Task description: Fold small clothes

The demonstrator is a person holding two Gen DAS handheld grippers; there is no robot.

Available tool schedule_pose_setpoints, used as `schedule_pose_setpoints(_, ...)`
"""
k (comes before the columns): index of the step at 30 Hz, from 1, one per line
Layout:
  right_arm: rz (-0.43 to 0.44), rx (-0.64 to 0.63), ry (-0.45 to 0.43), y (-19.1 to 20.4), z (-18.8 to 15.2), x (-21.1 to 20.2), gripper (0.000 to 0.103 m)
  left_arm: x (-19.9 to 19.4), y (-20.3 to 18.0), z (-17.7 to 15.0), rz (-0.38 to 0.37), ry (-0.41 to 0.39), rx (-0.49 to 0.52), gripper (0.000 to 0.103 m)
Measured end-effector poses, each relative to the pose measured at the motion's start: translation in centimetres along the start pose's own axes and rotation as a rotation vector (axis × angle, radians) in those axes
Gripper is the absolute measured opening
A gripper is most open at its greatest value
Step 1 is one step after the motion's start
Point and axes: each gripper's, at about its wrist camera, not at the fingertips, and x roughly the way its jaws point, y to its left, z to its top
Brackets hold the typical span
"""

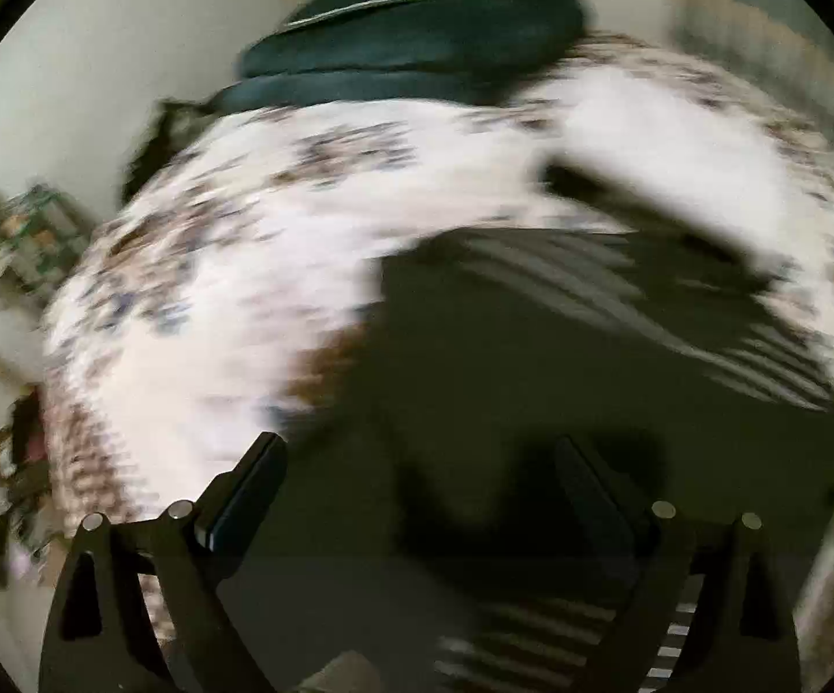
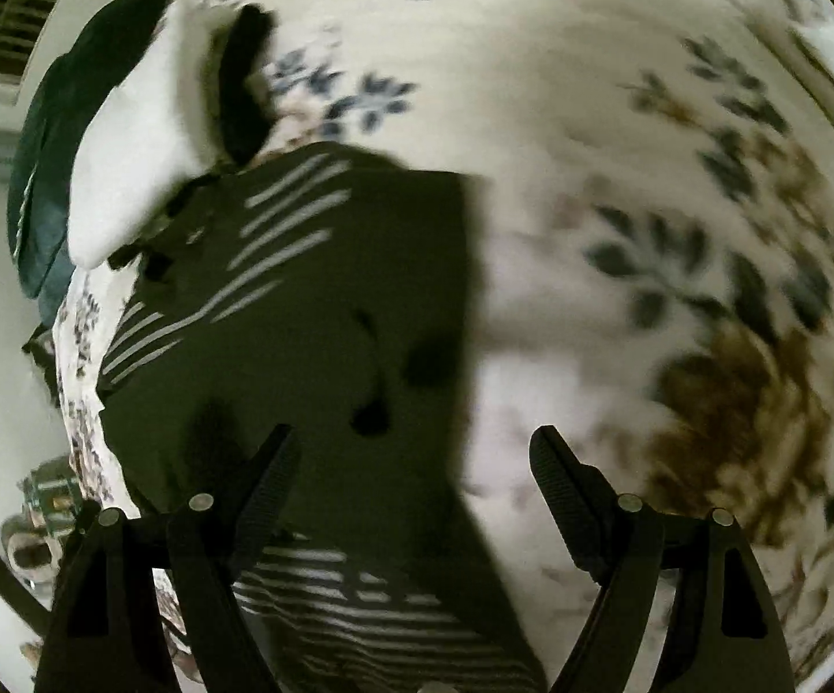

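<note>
From the left wrist view, badly blurred, the left tool [image 1: 420, 482] hangs released, jaws spread wide with nothing between them, above the dark striped garment [image 1: 532, 358], which lies flat on the floral bedspread [image 1: 232, 265]. A dark green cushion [image 1: 411, 40] sits beyond the garment at the bed's far edge. From the right wrist view, the right tool [image 2: 417, 465] also stands released and empty over the garment's [image 2: 301, 317] near edge, and a white cloth [image 2: 134, 138] lies just beyond the garment's far corner.
</note>
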Motion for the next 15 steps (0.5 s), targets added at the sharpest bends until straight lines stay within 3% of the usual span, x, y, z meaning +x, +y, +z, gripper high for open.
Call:
schedule_pose_setpoints(3, -0.012, -0.031, 0.009, 3.2, 1.5, 2.6, 0.083, 2.0, 4.2, -0.2, 0.096, 0.033, -0.052, 0.095)
schedule_pose_setpoints(6, -0.083, -0.067, 0.057, 5.5, 2.3, 5.8, 0.082, 3.3, 6.2, -1.0, 0.143, 0.057, -0.096, 0.095)
schedule_pose_setpoints(7, -0.097, -0.081, 0.086, 6.0, 2.3, 6.9, 0.071, 3.8, 6.6, -1.1, 0.149, 0.068, -0.114, 0.095)
schedule_pose_setpoints(8, -0.114, -0.115, 0.114, 6.9, 2.0, 8.0, 0.037, 4.2, 6.9, -1.3, 0.151, 0.077, -0.130, 0.095)
schedule_pose_setpoints(9, -0.148, -0.146, 0.118, 7.5, 1.8, 8.4, 0.017, 4.5, 7.2, -1.5, 0.149, 0.086, -0.149, 0.095)
schedule_pose_setpoints(10, -0.185, -0.188, 0.086, 8.2, 1.4, 8.1, 0.007, 4.7, 7.5, -1.6, 0.143, 0.096, -0.169, 0.095)
schedule_pose_setpoints(15, -0.228, -0.225, -0.121, 8.8, 0.0, 1.7, 0.005, 6.0, 8.5, -1.6, 0.106, 0.136, -0.250, 0.095)
